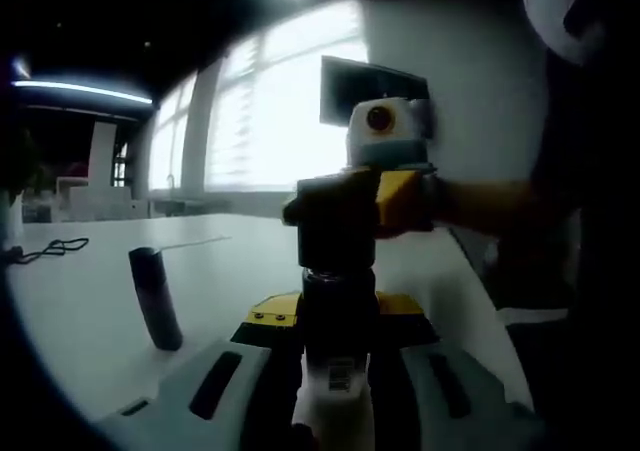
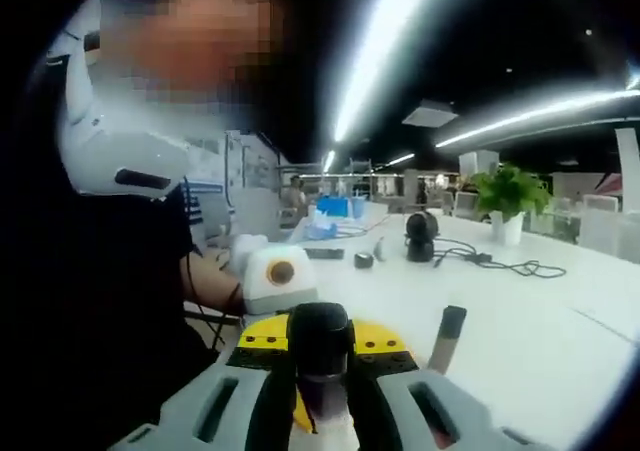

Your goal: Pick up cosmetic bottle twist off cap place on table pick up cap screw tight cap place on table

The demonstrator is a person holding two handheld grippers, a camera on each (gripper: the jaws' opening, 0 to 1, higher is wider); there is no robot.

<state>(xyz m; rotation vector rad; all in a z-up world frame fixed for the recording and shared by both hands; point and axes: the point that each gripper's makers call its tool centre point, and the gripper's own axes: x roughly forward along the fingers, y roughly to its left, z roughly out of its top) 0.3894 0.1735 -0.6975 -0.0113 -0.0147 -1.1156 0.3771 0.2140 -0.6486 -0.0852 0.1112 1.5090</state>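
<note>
**Above the tabletop: risks while the bottle is held in two grippers**

Above the white tabletop (image 1: 80, 311), the cosmetic bottle (image 1: 336, 371) is held off the surface between both grippers. In the left gripper view, the left gripper (image 1: 335, 411) has its fingers (image 1: 215, 386) pressed against the pale lower body of the bottle. The right gripper (image 1: 345, 211) enters from the right side and closes on the dark cap (image 1: 338, 271). In the right gripper view, the right gripper (image 2: 320, 411) pinches the bottle just below the rounded black cap (image 2: 320, 336).

A separate dark cylinder (image 1: 155, 296) stands upright on the tabletop, well apart from the bottle. It also shows in the right gripper view (image 2: 446, 339). Its purpose cannot be told.

Judged risks from this position:

- Slip at the cap. The cap surface looks smooth and glossy. If the right fingers grip too lightly, they may turn around the cap without turning it.
- Body rotation. If the left fingers hold loosely, the whole bottle may rotate with the cap and the thread will not move.
- Misalignment. If the two grippers are not on one axis, the twist may bind the thread or tilt the bottle out of one grip.
- Drop. The bottle has no support from below; release by either gripper could let it fall.
- Collision. A low sweep toward the tabletop could knock the standing cylinder over.
</note>
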